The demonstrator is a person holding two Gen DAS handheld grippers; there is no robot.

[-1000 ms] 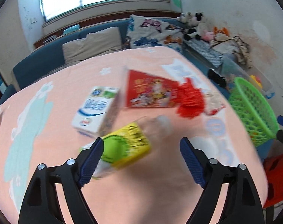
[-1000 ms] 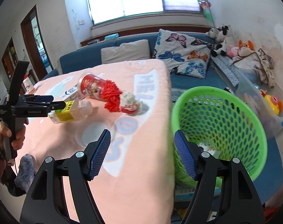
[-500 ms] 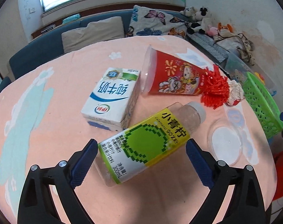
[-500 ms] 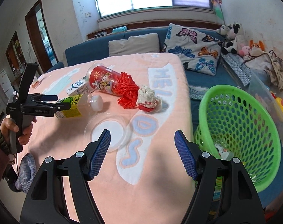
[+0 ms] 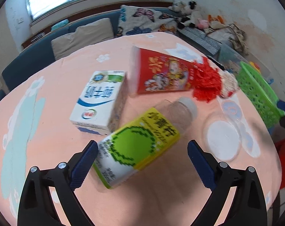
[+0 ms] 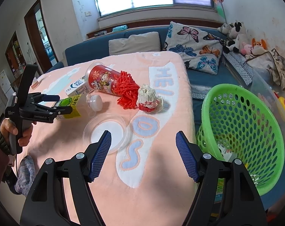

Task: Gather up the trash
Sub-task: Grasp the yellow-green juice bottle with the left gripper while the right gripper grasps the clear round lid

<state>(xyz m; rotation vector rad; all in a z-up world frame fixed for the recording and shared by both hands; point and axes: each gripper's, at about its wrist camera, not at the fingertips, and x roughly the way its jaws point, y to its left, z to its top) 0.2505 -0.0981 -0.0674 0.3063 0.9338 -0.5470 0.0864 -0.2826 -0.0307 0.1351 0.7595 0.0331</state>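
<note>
A clear bottle with a yellow-green label [image 5: 142, 143] lies on the pink table [image 5: 57, 94], partly between the fingers of my open left gripper [image 5: 141, 158]; it also shows in the right wrist view [image 6: 74, 105]. Beyond it lie a white-blue milk carton [image 5: 99, 101], a red printed cup [image 5: 161, 75], red shredded string [image 5: 206, 82], a crumpled wrapper [image 6: 150, 98] and a clear round lid [image 6: 106, 130]. My right gripper [image 6: 143, 154] is open and empty above the table's near right part, beside the green basket [image 6: 240, 124].
The green basket stands off the table's right edge with some trash inside. A blue sofa [image 6: 97, 45] with cushions runs behind the table. Plush toys [image 6: 234, 33] and a clear bin sit at the far right. A grey cloth [image 6: 25, 171] lies near the left hand.
My left gripper has come closer around the bottle, its left finger now at the bottle's base. My right gripper has swung left, from the basket towards the table and lid.
</note>
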